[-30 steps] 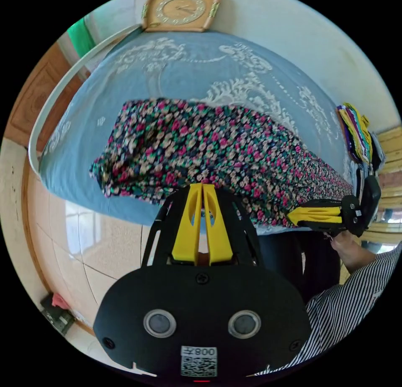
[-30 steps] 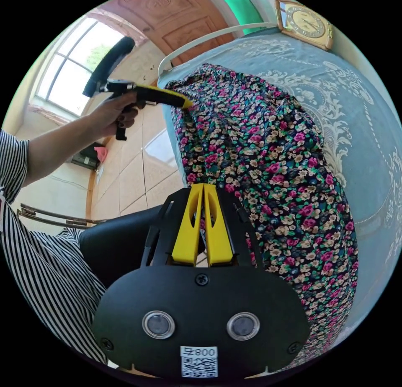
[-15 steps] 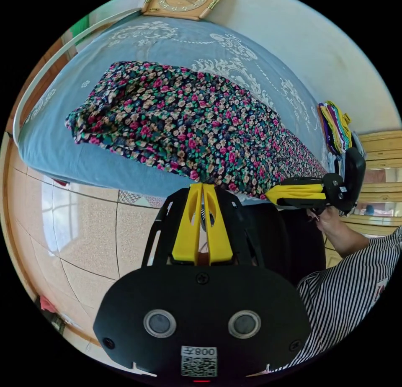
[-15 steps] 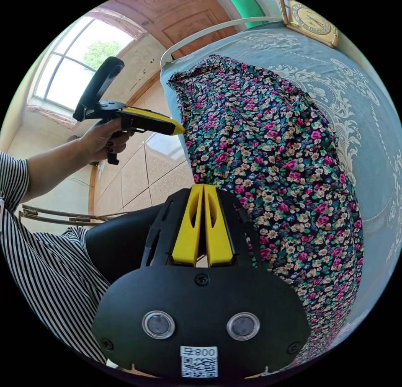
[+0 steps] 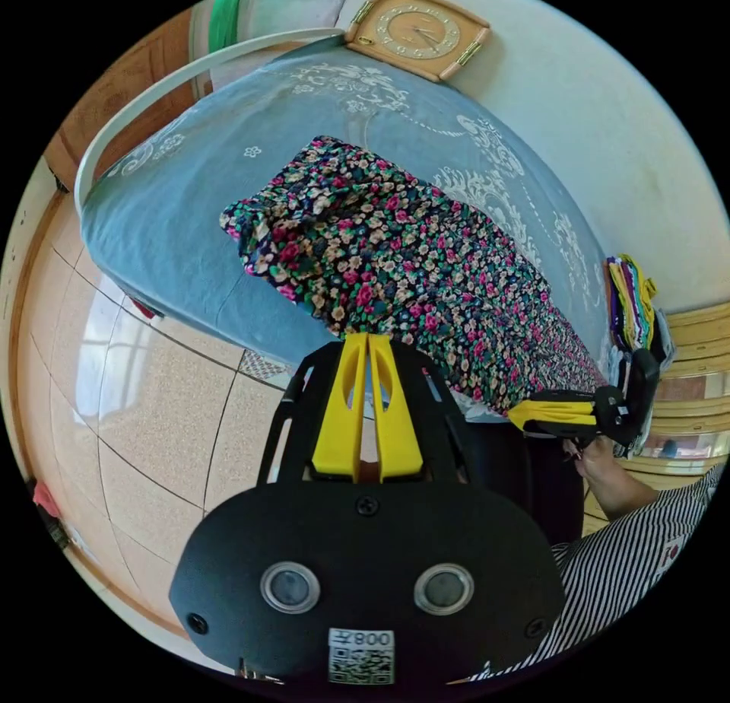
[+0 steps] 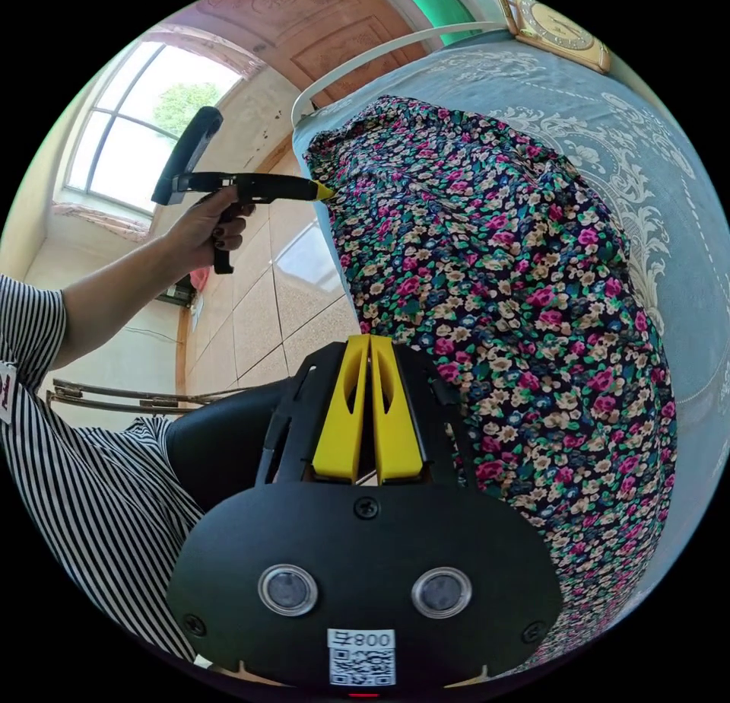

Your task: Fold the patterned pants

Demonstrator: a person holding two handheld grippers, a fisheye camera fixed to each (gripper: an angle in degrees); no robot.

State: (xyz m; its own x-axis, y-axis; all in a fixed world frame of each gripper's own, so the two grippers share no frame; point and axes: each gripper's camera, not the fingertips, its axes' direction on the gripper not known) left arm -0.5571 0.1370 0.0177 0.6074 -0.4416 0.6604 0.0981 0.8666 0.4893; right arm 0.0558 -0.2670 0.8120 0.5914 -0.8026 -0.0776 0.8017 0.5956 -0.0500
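Left gripper view: patterned pants (image 5: 411, 277), thin floral fabric, dark ground with pink, cream and green blossoms, lie in a long folded strip on the surface (image 5: 175, 208). Surface wears a blue-grey cloth with white lace motifs; white curved rim on its far side. Left gripper (image 5: 368, 341): yellow fingers pressed together, tips at the fabric's near edge; whether cloth is pinched, can't tell. Right gripper (image 5: 517, 415) sits at the strip's other end, fingers together. Glossy tiled floor (image 5: 129, 399), wooden clock (image 5: 418, 33), colourful stack of cloth (image 5: 633, 307).

Right gripper view: pants (image 6: 502, 277) spread wide, slightly rumpled. Right gripper (image 6: 369, 344) fingers closed at the hem; grip on cloth unclear. Left gripper (image 6: 323, 192), held by a hand (image 6: 201, 227), touches the far corner. Arched window (image 6: 144, 109), carved wooden door (image 6: 304, 18).
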